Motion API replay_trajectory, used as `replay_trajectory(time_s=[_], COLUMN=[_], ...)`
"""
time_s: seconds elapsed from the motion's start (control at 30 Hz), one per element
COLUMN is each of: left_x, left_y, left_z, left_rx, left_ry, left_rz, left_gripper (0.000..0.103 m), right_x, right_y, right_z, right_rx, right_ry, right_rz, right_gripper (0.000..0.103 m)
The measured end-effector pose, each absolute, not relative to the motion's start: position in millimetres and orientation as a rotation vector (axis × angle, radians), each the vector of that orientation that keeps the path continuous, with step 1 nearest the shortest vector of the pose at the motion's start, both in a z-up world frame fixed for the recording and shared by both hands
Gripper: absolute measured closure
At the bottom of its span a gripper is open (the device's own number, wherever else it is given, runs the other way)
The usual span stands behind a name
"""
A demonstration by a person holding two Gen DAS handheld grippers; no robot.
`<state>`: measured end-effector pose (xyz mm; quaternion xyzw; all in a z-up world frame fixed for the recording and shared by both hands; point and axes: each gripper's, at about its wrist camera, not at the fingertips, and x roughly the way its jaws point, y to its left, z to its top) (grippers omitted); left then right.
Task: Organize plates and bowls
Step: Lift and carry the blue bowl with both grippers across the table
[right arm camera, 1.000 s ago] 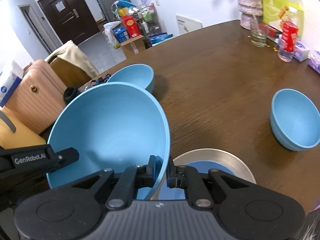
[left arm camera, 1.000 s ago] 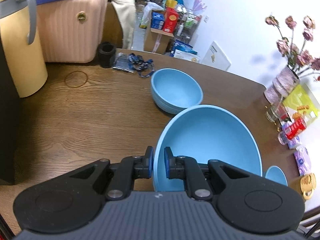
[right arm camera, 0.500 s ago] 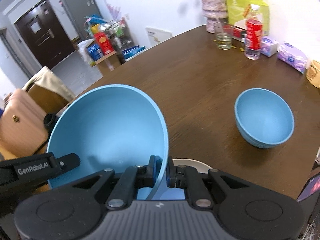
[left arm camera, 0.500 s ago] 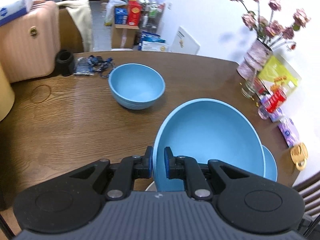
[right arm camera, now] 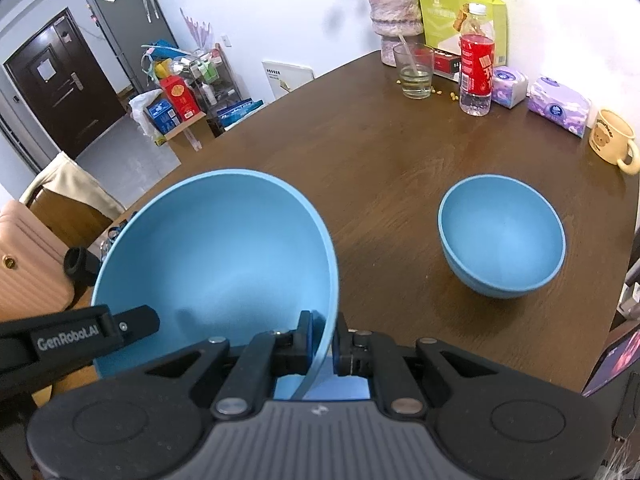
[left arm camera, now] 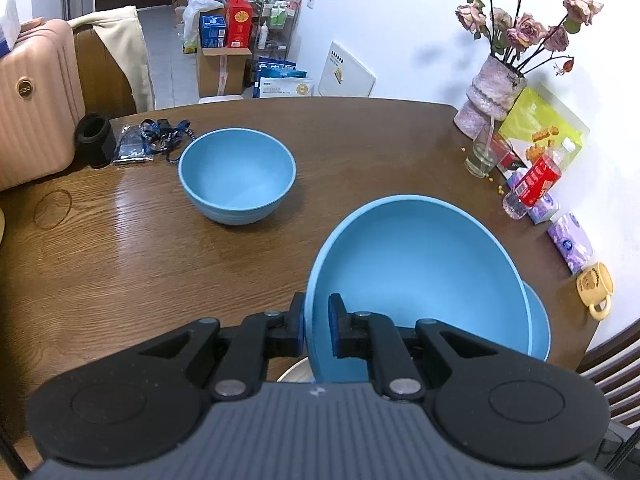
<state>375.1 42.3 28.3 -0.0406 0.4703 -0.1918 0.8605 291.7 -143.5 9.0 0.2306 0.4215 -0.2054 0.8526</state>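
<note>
Both grippers hold one large blue bowl by its rim, lifted above the wooden table. My left gripper is shut on its near-left rim. My right gripper is shut on the opposite rim of the same bowl; the left gripper's arm shows at the bowl's left. A small blue bowl stands on the table, far left. Another small blue bowl stands to the right; its edge peeks out behind the large bowl. A pale plate rim shows under the held bowl.
Along the table's right edge stand a vase of dried roses, a glass, a red-labelled bottle, tissue packs and a yellow mug. A black cup and lanyard lie far left. A pink suitcase stands beyond.
Both grippers have carried the large bowl up and rightward over the table. The small right bowl now sits closer, and the plate beneath has slipped mostly out of sight.
</note>
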Motion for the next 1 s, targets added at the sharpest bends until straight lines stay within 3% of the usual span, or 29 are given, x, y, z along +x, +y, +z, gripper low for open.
replay_trajectory(time_s=[1.0], left_x=[371.3], left_y=[-75.7], left_z=[10.4], left_rx=[-0.070], left_ry=[1.025], left_rz=[-0.434], left_gripper=[0.091], right_x=[282.8], right_y=[-259.5], right_z=[-8.4], right_rx=[0.514], right_ry=[0.891], right_rz=[-0.472], right_gripper=[0.094])
